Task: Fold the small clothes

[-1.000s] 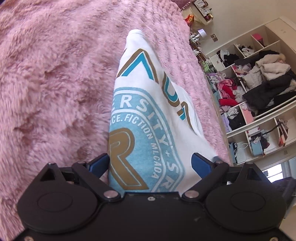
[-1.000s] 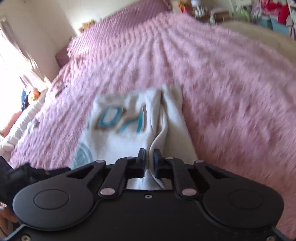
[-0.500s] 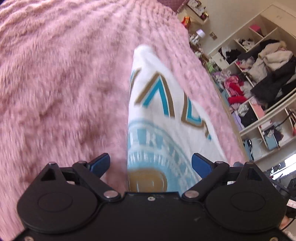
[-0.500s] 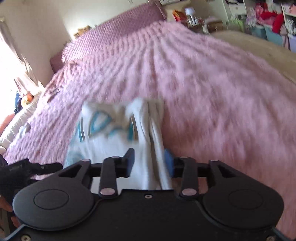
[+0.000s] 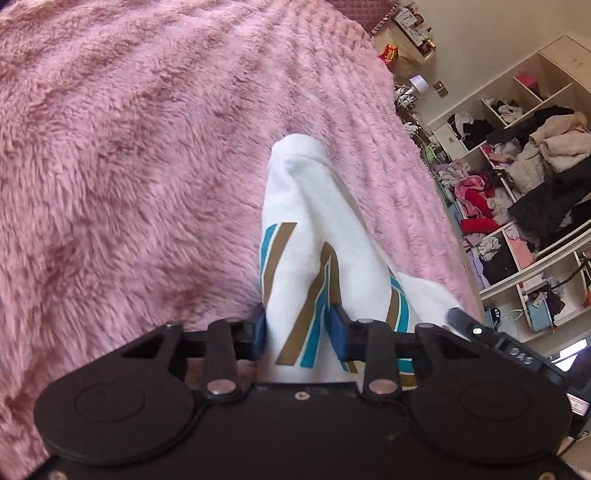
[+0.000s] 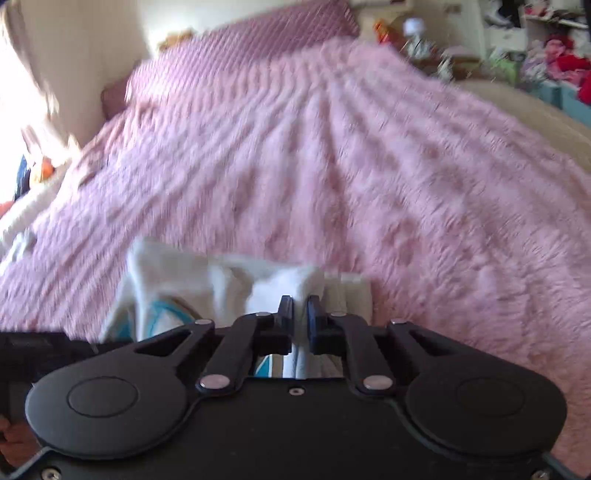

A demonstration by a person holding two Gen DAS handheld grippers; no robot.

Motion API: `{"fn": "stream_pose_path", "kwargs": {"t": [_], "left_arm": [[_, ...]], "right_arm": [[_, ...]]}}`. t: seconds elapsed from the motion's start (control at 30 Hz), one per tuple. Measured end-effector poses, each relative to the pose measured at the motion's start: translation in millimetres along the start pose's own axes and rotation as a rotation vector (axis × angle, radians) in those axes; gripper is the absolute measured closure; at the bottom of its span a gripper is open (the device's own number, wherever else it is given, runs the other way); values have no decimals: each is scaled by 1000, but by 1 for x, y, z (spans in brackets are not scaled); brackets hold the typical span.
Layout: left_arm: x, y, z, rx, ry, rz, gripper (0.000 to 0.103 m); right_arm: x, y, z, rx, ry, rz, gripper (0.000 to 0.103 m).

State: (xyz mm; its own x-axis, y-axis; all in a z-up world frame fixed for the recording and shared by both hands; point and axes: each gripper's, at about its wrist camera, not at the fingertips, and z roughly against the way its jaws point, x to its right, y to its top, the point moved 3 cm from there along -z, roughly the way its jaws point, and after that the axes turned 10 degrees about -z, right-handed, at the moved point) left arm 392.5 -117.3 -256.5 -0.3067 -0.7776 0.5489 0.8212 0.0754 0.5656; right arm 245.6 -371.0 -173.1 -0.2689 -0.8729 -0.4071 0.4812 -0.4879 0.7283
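A small white shirt (image 5: 314,221) with a teal and gold print lies on the pink fluffy blanket (image 5: 129,166). My left gripper (image 5: 299,328) is shut on a bunched fold of the shirt, its blue pads pressed on both sides of the cloth. In the right wrist view the shirt (image 6: 229,280) is blurred, and my right gripper (image 6: 300,314) is shut on its white edge. The right gripper's body shows at the lower right of the left wrist view (image 5: 498,339).
The bed's right edge drops off to open shelves (image 5: 524,177) stuffed with clothes. A purple pillow (image 6: 240,59) lies at the head of the bed. A nightstand with small items (image 6: 413,29) stands beyond it. Blanket stretches far ahead and to the left.
The left gripper went from wide open to shut on the shirt. The right gripper opened briefly, then shut on the shirt's edge again. Both have moved along the shirt, which is now more bunched.
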Motion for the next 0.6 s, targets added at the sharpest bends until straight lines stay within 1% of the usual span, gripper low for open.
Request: {"fn": "stream_pose_path", "kwargs": {"t": [0.03,0.07,0.1,0.13,0.2,0.23,0.27,0.33,0.37,0.4,0.43,0.47,0.5,0.57,0.6], "left_arm": [[-1,1,1,15,-10,-5,78],[-2,0,1,25,-21,-7,78],[-5,-1,-1,22,-15,-15,78],[-7,-2,-6,13,-7,-20,78],[-11,-4,-12,8,-6,-8,76],[-11,-5,-13,5,-7,-10,74],[-12,-5,-14,3,-8,-8,72],[-14,-4,-12,-11,-22,17,69],[-15,-3,-8,-16,-30,37,66],[-16,-1,-1,-17,-34,57,64],[-15,-2,9,-9,-29,57,65],[-13,-4,20,-2,-26,45,64],[-8,-9,36,7,-36,15,64],[0,-25,67,13,-56,-53,63],[6,-40,84,6,-58,-104,63]], "right_arm": [[1,4,9,53,-18,-17,98],[5,6,12,69,-17,-50,98],[11,6,7,39,-12,-84,98],[15,2,-3,3,-26,-90,98],[21,-11,-24,-53,-63,-52,98],[25,-15,-29,-47,-73,-50,92],[28,-16,-30,-37,-68,-72,81],[35,-12,-21,-33,-38,-141,72],[37,-10,-11,-32,-17,-172,68],[38,-10,1,-30,4,-189,67],[39,-11,16,-22,27,-194,66],[39,-14,34,-16,47,-189,64],[39,-20,52,-20,65,-172,62],[39,-35,87,-27,61,-134,56],[39,-44,102,-37,57,-119,54]]}}
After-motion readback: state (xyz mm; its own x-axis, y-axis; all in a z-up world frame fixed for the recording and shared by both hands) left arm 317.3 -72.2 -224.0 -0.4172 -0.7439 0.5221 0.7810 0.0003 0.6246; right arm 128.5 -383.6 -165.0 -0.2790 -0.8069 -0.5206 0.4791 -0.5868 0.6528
